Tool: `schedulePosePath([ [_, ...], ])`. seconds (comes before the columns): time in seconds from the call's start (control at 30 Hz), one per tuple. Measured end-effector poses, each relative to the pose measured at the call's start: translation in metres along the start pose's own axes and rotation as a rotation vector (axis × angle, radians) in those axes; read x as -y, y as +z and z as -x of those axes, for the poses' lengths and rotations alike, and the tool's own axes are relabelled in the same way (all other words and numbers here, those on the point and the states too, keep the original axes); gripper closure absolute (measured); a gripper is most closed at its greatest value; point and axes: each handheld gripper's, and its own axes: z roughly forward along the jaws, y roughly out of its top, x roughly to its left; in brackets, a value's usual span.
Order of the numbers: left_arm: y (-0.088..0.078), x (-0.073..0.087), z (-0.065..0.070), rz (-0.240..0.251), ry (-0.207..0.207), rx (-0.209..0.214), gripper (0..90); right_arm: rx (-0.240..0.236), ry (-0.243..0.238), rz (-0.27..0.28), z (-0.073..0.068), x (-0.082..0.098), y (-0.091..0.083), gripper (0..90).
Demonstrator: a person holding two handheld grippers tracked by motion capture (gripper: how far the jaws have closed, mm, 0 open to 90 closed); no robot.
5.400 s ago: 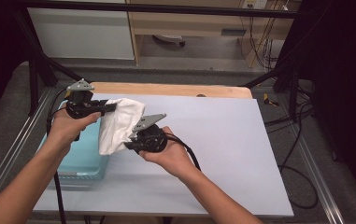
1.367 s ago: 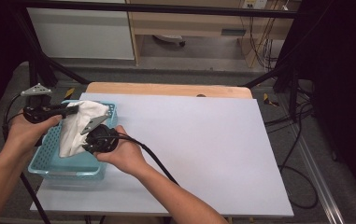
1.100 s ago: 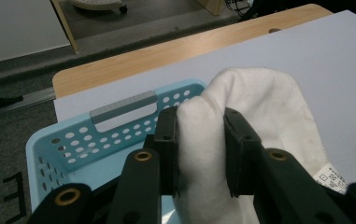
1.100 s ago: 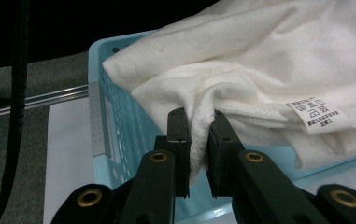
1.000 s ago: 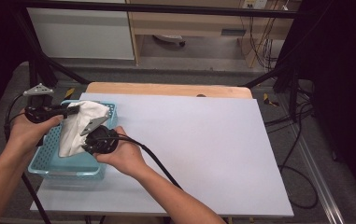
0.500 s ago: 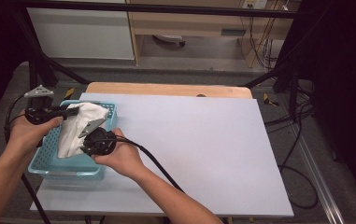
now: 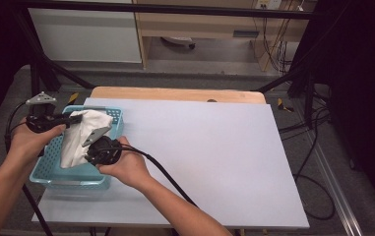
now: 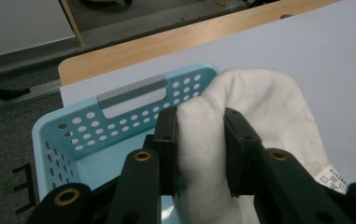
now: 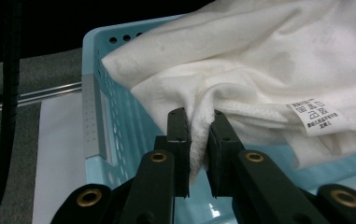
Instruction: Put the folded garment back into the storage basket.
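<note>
White cloth (image 7: 84, 135) hides the blue basket's (image 7: 52, 174) floor; label print unreadable.

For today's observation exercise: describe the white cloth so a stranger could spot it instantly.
Find the pale table, then the light blue perforated basket at its left edge. Over it hangs the white cloth, pinched by both claws, with a small printed care label.

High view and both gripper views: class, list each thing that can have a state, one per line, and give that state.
White cloth: bunched, gripped at two places, hanging into the basket.
Blue basket: upright on the table's left side, cloth partly inside.
Left hand-held gripper: shut on a thick fold of cloth.
Right hand-held gripper: shut on a thin edge of cloth.
Table: bare apart from the basket.
</note>
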Motion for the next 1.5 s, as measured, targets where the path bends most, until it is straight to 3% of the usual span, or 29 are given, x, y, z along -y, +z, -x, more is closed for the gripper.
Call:
schedulePosePath([
  [0.57, 0.028, 0.020, -0.018, -0.027, -0.044, -0.009, 67.4, 0.016, 0.047, -0.032, 0.006, 0.011, 0.024, 80.0],
  [0.6, 0.030, 0.022, -0.018, -0.026, -0.043, -0.020, 64.6, 0.020, 0.058, -0.038, 0.006, 0.011, 0.026, 76.3],
  [0.7, 0.036, 0.026, -0.015, 0.002, -0.049, -0.035, 48.2, 0.022, 0.085, -0.076, 0.006, 0.013, 0.026, 45.5],
  [0.73, 0.036, 0.026, -0.014, 0.013, -0.050, -0.040, 43.8, 0.017, 0.103, -0.088, 0.004, 0.014, 0.022, 37.8],
  [0.8, 0.033, 0.024, -0.009, 0.032, -0.039, -0.046, 37.0, 0.034, 0.104, -0.055, 0.000, 0.017, 0.008, 28.4],
  [0.9, 0.022, 0.019, 0.002, 0.078, -0.046, -0.053, 31.2, 0.084, 0.093, -0.009, -0.001, 0.024, -0.018, 22.1],
  [1.13, -0.002, 0.012, 0.036, 0.093, -0.007, -0.098, 24.2, 0.153, 0.102, 0.031, 0.008, 0.043, -0.069, 15.8],
  [1.37, -0.015, 0.017, 0.075, 0.075, 0.052, -0.102, 15.6, 0.181, 0.121, 0.044, 0.025, 0.052, -0.094, 11.4],
  [1.5, -0.019, 0.028, 0.091, 0.102, 0.044, -0.088, 13.3, 0.193, 0.142, 0.065, 0.035, 0.054, -0.108, 9.4],
])
